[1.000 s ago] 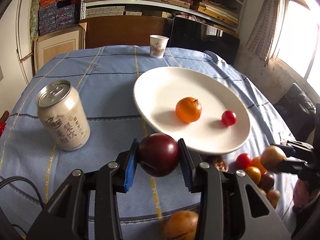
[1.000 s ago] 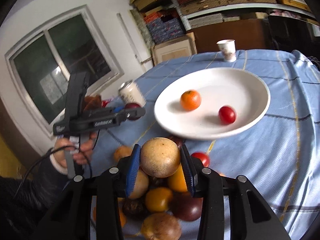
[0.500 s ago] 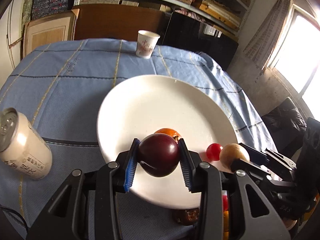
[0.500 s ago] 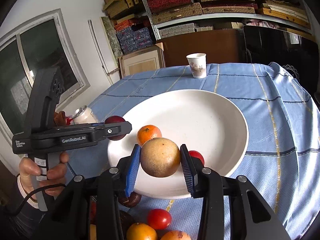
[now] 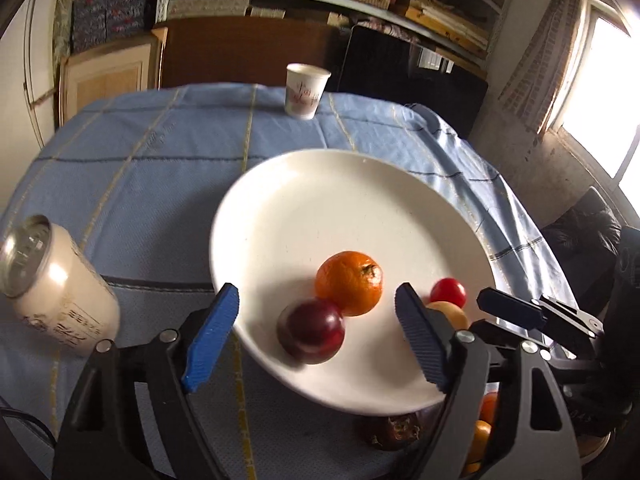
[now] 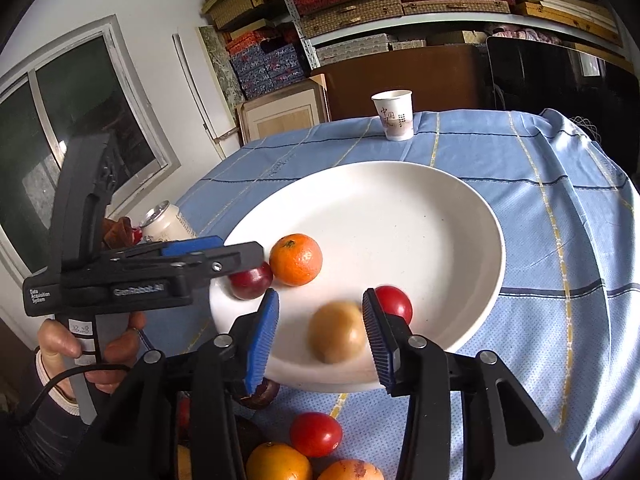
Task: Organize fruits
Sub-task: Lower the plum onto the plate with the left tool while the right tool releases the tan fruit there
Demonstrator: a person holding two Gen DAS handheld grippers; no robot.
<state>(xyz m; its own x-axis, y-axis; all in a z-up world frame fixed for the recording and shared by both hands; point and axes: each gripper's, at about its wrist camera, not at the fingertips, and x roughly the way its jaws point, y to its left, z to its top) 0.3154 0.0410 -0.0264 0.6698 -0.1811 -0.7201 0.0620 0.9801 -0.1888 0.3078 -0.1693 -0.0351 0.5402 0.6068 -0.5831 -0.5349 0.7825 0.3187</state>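
Note:
A white plate (image 5: 340, 184) (image 6: 420, 200) lies on the blue tablecloth. On it are an orange (image 5: 349, 283) (image 6: 296, 259), a small red tomato (image 5: 449, 292) (image 6: 394, 303), a dark red plum (image 5: 311, 331) (image 6: 252, 280) and a tan round fruit (image 6: 337, 332) (image 5: 448, 314). My left gripper (image 5: 316, 340) is open over the near rim, with the plum lying between its fingers. My right gripper (image 6: 320, 332) is open, with the tan fruit between its fingers on the plate.
A drink can (image 5: 52, 288) (image 6: 166, 222) stands left of the plate. A paper cup (image 5: 306, 90) (image 6: 394, 120) stands at the far edge. A pile of loose fruits (image 6: 304, 444) (image 5: 480, 420) lies by the near rim. Shelves and a cabinet stand behind the table.
Both grippers moved over the plate and opened. The left let go of the plum and the right let go of the tan fruit; both fruits now lie on the plate.

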